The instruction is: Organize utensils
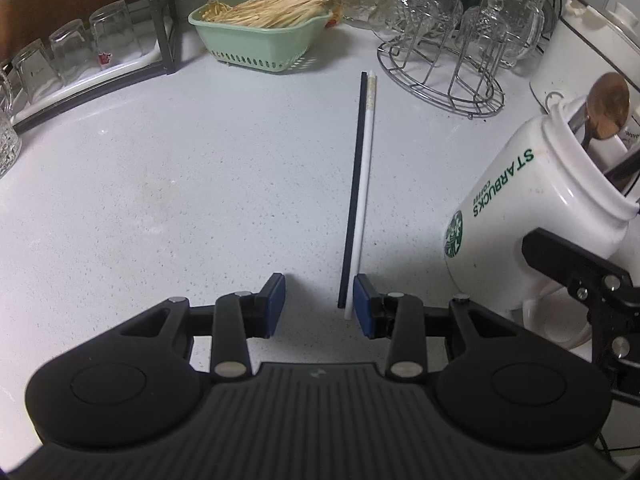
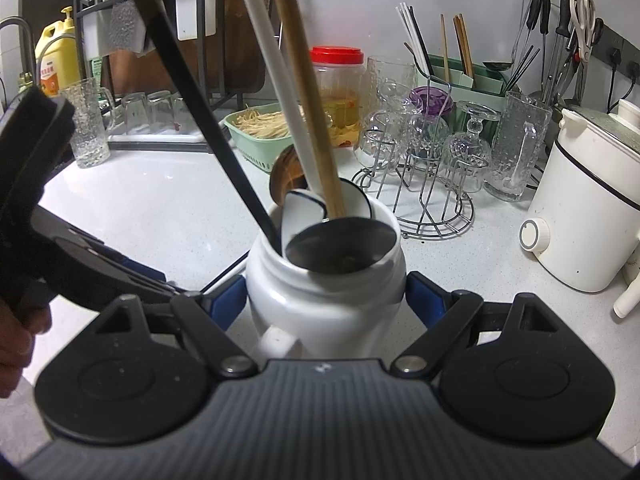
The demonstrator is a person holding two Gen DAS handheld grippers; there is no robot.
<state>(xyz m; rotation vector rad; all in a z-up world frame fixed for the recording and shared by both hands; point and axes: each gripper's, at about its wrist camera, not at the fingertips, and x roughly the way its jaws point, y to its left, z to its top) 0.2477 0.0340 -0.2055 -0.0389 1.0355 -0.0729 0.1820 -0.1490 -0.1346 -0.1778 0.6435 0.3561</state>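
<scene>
Right tongs (image 2: 326, 300) are clamped on the belly of the white mug (image 2: 324, 280), one blue pad pressed to each side, with the mug's handle pointing back toward the camera. Left tongs (image 1: 320, 306) stand apart over the bench (image 1: 180, 184), empty, with the near ends of two chopsticks lying between the pads, close beside the right pad; whether that pad touches them I cannot tell.

Largest on the bench is the white electric cooker (image 2: 580, 208) at the far right, with a round knob on its front. Near it stands a wire rack (image 2: 424, 196) carrying upturned glasses, with a tall ribbed glass jug (image 2: 520, 144) just beside it. A green basket (image 1: 260, 28) filled with pale straw-like strands sits further back, and a red-lidded plastic jar (image 2: 340, 92) stands behind it. A row of tumblers (image 1: 72, 56) rests upside down on a tray under a dark shelf frame.

Inside the mug stand a steel ladle (image 2: 340, 246), a white spoon (image 2: 302, 216), a wooden spoon (image 2: 286, 178) and three long handles: black, white and bamboo.

On the open bench the black chopstick (image 1: 354, 184) and white chopstick (image 1: 366, 184) lie side by side, touching, running away from the left tongs toward the rack. A hand (image 2: 18, 340) shows at the left edge of the right wrist view.
</scene>
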